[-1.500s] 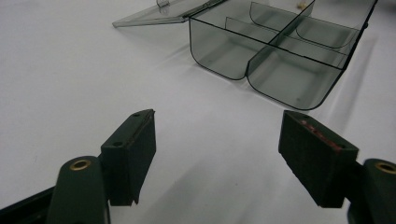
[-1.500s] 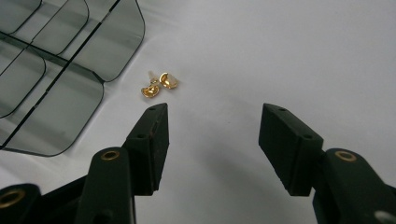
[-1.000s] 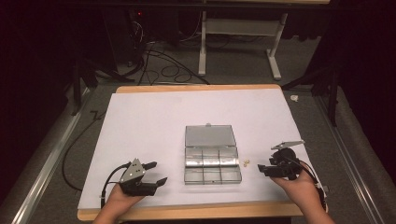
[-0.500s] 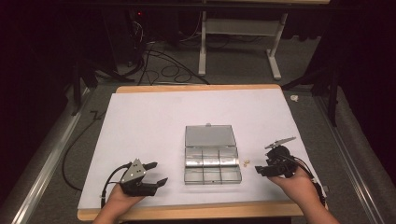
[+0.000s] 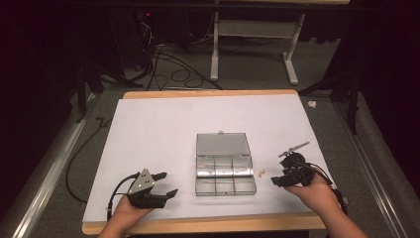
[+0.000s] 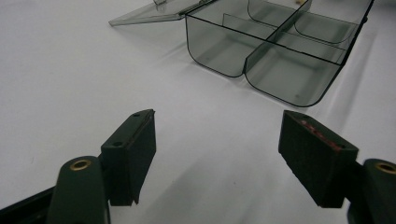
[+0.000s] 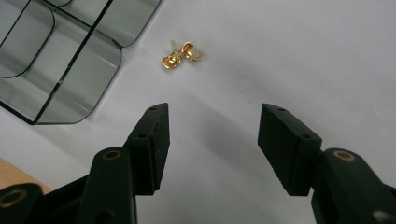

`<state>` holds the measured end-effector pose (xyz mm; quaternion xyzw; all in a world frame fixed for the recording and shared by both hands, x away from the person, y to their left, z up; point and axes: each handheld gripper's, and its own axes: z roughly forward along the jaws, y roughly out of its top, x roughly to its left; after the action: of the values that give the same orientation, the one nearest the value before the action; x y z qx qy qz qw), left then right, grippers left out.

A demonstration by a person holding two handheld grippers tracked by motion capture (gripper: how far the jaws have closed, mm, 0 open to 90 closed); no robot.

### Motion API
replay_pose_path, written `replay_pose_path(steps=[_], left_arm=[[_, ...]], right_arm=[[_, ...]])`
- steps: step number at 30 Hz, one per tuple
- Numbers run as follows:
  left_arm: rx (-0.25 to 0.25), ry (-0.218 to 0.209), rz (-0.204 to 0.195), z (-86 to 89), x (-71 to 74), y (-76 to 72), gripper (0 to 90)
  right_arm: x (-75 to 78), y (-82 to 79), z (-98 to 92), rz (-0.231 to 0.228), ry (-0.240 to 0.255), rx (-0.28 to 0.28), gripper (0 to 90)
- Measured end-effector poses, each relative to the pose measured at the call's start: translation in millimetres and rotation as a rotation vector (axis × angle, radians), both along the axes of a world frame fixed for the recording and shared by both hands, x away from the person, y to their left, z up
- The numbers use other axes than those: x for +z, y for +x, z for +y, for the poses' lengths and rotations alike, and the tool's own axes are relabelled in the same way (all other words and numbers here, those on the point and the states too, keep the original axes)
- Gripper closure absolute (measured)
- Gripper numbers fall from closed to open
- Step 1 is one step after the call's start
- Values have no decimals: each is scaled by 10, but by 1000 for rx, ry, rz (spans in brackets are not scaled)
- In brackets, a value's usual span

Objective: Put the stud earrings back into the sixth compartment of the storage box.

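A clear plastic compartment box (image 5: 226, 174) lies open at the table's middle front, its lid (image 5: 222, 145) laid flat behind it; its compartments look empty (image 6: 275, 74). Two small gold pieces (image 7: 181, 55) lie on the white sheet just right of the box (image 5: 261, 172). My right gripper (image 5: 276, 180) stands open a little right of them, jaws pointing toward them, nothing between its fingers (image 7: 212, 140). My left gripper (image 5: 166, 183) stands open near the front left, aimed at the box, also holding nothing (image 6: 217, 156).
The white sheet (image 5: 163, 129) covers most of the wooden table (image 5: 208, 93). Cables trail from each gripper. Beyond the far edge stand a desk frame (image 5: 252, 39) and floor cables (image 5: 173, 74). A small pale scrap (image 5: 312, 104) lies off the right far corner.
My right gripper has moved slightly toward the front and left, nearer the gold pieces. The left gripper has stayed put.
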<state>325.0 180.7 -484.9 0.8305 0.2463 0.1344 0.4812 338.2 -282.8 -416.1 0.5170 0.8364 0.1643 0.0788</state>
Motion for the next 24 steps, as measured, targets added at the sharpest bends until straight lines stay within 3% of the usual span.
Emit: replay_pose_path(steps=[17,24], left_arm=[[-3,5,7,-3,0,5,284],[-5,6,9,-3,0,7,284]], right_arm=[[-23,75,135,97,-45,90,481],[-71,175,171,132,-50,110,613]])
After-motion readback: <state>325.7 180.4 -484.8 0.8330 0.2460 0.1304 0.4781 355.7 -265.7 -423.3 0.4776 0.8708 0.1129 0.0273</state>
